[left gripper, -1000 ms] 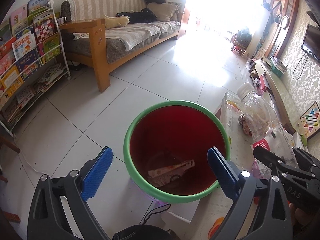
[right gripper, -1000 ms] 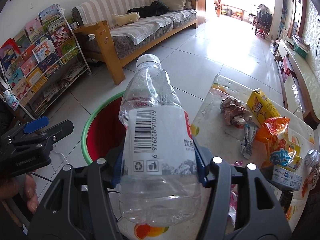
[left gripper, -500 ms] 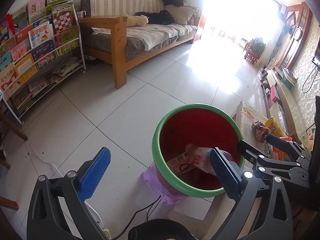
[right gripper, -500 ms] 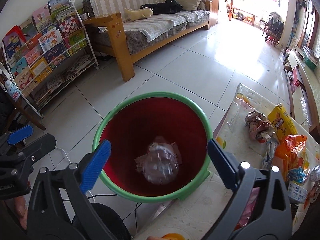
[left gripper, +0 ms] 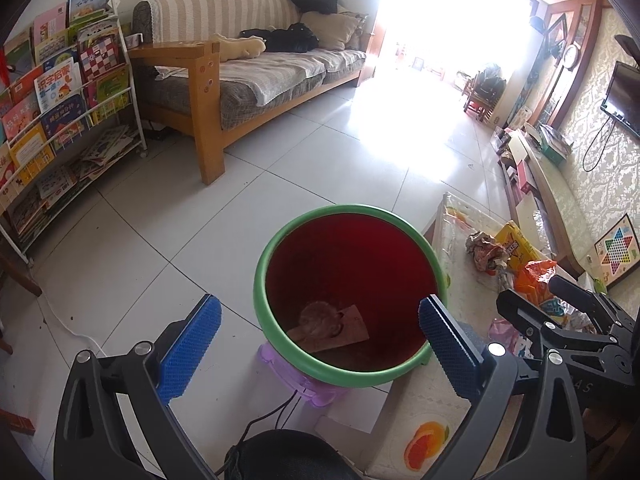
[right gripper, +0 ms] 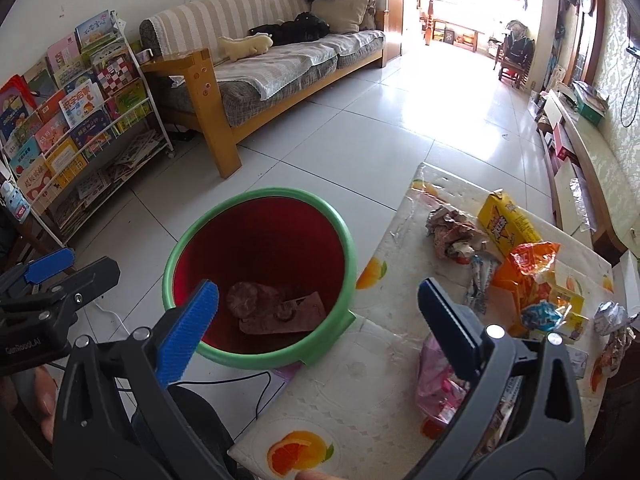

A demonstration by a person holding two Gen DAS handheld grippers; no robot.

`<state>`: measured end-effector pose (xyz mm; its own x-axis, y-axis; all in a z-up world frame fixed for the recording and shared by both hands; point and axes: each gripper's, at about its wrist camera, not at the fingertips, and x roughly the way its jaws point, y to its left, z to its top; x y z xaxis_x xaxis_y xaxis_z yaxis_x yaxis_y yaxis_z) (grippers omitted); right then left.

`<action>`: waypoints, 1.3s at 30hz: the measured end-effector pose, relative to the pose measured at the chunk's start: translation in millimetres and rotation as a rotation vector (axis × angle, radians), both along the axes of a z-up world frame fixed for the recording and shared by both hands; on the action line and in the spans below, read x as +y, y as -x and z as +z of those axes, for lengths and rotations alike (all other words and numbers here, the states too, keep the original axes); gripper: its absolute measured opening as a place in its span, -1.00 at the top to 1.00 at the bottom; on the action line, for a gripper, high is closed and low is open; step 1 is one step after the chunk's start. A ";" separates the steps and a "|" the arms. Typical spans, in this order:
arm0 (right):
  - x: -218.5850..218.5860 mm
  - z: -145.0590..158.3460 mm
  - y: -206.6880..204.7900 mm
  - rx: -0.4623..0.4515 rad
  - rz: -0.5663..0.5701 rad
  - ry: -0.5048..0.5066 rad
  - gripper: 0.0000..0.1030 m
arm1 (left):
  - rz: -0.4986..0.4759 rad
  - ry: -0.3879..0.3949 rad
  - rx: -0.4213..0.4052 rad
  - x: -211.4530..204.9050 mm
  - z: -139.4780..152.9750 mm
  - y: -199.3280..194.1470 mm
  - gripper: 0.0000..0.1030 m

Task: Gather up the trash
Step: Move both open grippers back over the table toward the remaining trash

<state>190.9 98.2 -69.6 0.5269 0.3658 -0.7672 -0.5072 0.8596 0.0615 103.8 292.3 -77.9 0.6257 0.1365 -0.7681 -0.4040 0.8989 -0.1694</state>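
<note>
Right gripper [right gripper: 316, 312] stands wide with nothing between its blue pads; its jaws have just been opening, and the clear bottle [right gripper: 248, 300] lies on its side at the bottom of the red bin [right gripper: 260, 220], on a flat piece of card. Left gripper [left gripper: 320, 332] is spread wide too and empty, hanging over the near rim of the bin. By the look of it, one drop is finished and the next pick-up is due. More trash waits on the surface [right gripper: 360, 376] to the right of the bin: a crumpled wrapper [right gripper: 452, 236], a yellow box [right gripper: 508, 224], an orange snack bag [right gripper: 528, 268] and a pink bag [right gripper: 440, 372] nearest the right gripper. The next move likely calls for a swing right and down onto one of these, the pink bag being closest. Pieces lie touching and overlapping, so a grab may drag a neighbour along. A sofa [right gripper: 280, 60] and a book rack [right gripper: 80, 120] stand far off, out of the way.
</note>
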 end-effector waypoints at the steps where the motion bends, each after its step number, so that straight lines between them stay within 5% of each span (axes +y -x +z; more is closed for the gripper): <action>1: -9.0 3.2 1.9 -0.003 -0.011 -0.006 -0.91 | -0.005 0.000 -0.007 -5.1 2.1 0.2 -0.85; 7: -73.2 19.8 17.4 -0.065 -0.088 -0.006 -0.91 | -0.018 0.017 -0.040 -43.8 10.9 4.5 -0.85; 15: -168.8 21.2 33.8 -0.129 -0.239 0.059 -0.91 | -0.228 0.059 -0.035 -125.7 5.4 -4.7 -0.85; 25: -269.7 0.9 52.4 -0.041 -0.360 0.070 -0.91 | -0.422 0.110 0.037 -223.8 -22.3 -29.1 -0.85; 39: -280.3 -37.1 59.2 0.060 -0.348 0.025 -0.91 | -0.410 0.101 0.214 -252.1 -82.4 -94.9 -0.85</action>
